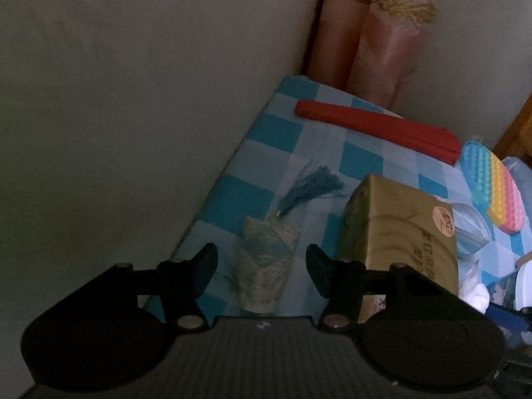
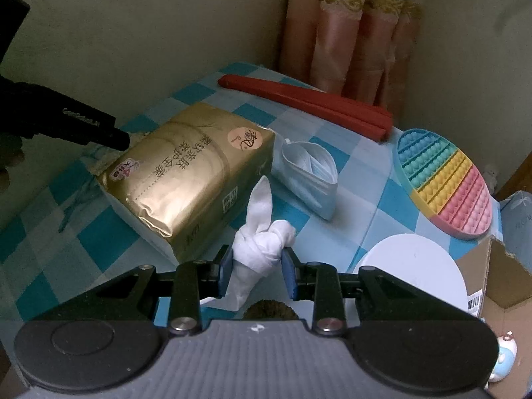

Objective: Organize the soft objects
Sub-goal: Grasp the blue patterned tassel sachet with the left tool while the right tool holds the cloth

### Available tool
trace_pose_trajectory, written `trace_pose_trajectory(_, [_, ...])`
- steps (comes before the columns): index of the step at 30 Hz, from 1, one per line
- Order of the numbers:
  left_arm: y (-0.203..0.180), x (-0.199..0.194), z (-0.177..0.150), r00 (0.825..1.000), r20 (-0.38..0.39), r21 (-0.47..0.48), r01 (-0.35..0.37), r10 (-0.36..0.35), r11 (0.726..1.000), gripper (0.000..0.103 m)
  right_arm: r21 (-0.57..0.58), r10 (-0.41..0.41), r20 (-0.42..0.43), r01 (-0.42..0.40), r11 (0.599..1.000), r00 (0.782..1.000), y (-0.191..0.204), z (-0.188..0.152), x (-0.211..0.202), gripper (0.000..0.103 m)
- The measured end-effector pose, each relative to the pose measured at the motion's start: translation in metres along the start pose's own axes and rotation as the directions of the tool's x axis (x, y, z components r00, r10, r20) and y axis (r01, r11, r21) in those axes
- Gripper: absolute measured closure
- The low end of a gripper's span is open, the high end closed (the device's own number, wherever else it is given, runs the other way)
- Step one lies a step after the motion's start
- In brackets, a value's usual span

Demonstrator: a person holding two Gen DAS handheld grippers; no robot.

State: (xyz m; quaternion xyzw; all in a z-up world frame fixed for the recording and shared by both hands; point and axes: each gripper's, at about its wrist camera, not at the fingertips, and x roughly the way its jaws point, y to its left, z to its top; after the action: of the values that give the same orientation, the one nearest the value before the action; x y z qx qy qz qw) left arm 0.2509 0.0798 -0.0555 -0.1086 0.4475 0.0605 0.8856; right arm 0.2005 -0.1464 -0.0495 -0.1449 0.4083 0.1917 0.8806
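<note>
My right gripper (image 2: 256, 267) is shut on a knotted white cloth (image 2: 261, 242) and holds it just in front of the gold tissue pack (image 2: 193, 173). My left gripper (image 1: 261, 271) is open, its fingers on either side of a pale patterned sachet (image 1: 266, 259) with a blue tassel (image 1: 312, 186) that lies on the blue checked cloth (image 1: 276, 133). I cannot tell whether the fingers touch it. The left gripper also shows in the right wrist view (image 2: 109, 136), behind the tissue pack. A folded blue face mask (image 2: 309, 173) lies right of the pack.
A red folded fan (image 2: 306, 103) lies at the back by pink curtains (image 2: 349, 36). A round rainbow pop-it toy (image 2: 442, 183) sits at the right. A white disc (image 2: 415, 272) and a cardboard box (image 2: 498, 286) are at the near right. A wall (image 1: 133, 99) borders the left.
</note>
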Motion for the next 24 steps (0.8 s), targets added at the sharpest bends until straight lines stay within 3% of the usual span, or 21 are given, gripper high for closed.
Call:
trace_pose_trajectory(7, [0.004, 0.014, -0.002, 0.999, -0.042, -0.02, 0.005, -0.006, 1.0, 0.056, -0.003, -0.007, 0.0, 0.007, 1.0, 1.0, 0.0, 0.002, 0.0, 0.067])
trace_pose_trajectory(24, [0.004, 0.027, -0.003, 0.999, -0.047, -0.014, -0.02, 0.019, 1.0, 0.062, 0.005, -0.012, -0.01, 0.012, 1.0, 1.0, -0.002, 0.003, 0.003, 0.067])
